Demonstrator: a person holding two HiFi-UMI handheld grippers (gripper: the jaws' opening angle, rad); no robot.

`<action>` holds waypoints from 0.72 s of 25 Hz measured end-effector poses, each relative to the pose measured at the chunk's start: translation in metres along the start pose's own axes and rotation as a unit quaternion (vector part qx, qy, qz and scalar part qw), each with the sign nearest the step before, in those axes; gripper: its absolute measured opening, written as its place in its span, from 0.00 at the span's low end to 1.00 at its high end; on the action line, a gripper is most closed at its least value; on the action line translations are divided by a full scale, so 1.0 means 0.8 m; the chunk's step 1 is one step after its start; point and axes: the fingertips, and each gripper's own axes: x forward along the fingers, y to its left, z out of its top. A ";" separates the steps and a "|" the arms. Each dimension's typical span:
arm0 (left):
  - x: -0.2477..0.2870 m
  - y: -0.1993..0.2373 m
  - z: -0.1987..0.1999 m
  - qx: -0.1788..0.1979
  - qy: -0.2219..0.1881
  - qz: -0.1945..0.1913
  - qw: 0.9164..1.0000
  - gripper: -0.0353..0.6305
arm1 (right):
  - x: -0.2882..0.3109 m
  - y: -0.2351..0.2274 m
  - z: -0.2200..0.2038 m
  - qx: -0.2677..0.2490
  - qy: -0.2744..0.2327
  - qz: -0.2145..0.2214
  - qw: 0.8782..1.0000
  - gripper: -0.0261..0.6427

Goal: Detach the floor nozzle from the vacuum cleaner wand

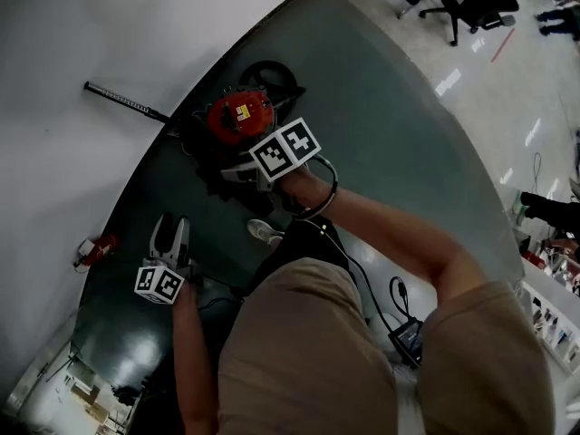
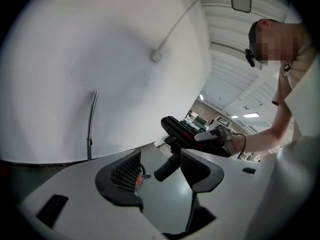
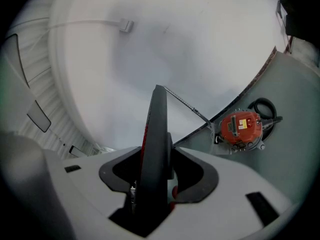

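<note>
My right gripper [image 3: 157, 178] clamps the flat black, red-trimmed floor nozzle [image 3: 156, 129]. My left gripper [image 2: 161, 176] stands half open, empty — best to grasp the black tubular neck [image 2: 167, 168] squarely.

Red vacuum body [image 1: 240, 116], black floor nozzle [image 3: 155, 144]

The left gripper [image 2: 161, 171] has a pale grey shell of smooth, matt plastic, and its black pads [image 2: 122, 176] have a fine grid texture. Between the jaws of the right gripper [image 3: 157, 173], the flat black plastic floor nozzle [image 3: 156, 129] looks smooth with a faint sheen. Beyond that gripper, the round red plastic vacuum body [image 3: 241, 126] is glossy. Under both grippers the dark grey-green floor [image 1: 381, 134] shines. The white wall [image 3: 150, 49] ahead is matt.
</note>
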 end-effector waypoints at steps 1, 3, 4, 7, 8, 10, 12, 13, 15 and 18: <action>0.000 0.000 0.002 -0.001 -0.002 0.000 1.000 0.44 | 0.001 -0.002 0.000 0.002 -0.001 -0.001 1.000 0.33; -0.002 0.001 0.002 -0.001 -0.001 0.003 1.000 0.44 | 0.002 -0.004 -0.002 0.006 -0.003 -0.004 1.000 0.33; -0.004 0.003 0.000 0.001 -0.001 0.003 1.000 0.44 | 0.002 -0.005 -0.002 0.007 -0.005 -0.005 1.000 0.33; -0.009 0.003 0.000 -0.006 -0.011 0.004 1.000 0.44 | -0.001 -0.002 -0.002 0.003 -0.013 -0.011 1.000 0.33; -0.011 0.003 -0.001 -0.010 -0.013 0.006 1.000 0.44 | -0.002 -0.001 -0.002 0.003 -0.017 -0.011 1.000 0.33; -0.014 0.006 -0.003 -0.016 -0.017 0.009 1.000 0.44 | -0.003 0.004 0.000 0.005 -0.024 -0.006 1.000 0.33; -0.016 0.009 0.000 -0.017 -0.024 0.013 0.999 0.44 | -0.005 0.012 0.005 0.003 -0.027 -0.001 1.000 0.33; -0.017 0.008 0.003 -0.018 -0.030 0.014 0.999 0.44 | -0.008 0.015 0.007 -0.001 -0.028 0.000 1.000 0.33; -0.017 0.003 0.013 -0.019 -0.046 0.020 0.999 0.44 | -0.019 0.018 0.012 -0.006 -0.034 0.000 0.999 0.33; -0.009 -0.006 0.024 -0.025 -0.067 0.024 0.997 0.44 | -0.044 0.009 0.021 0.019 -0.061 0.003 0.998 0.33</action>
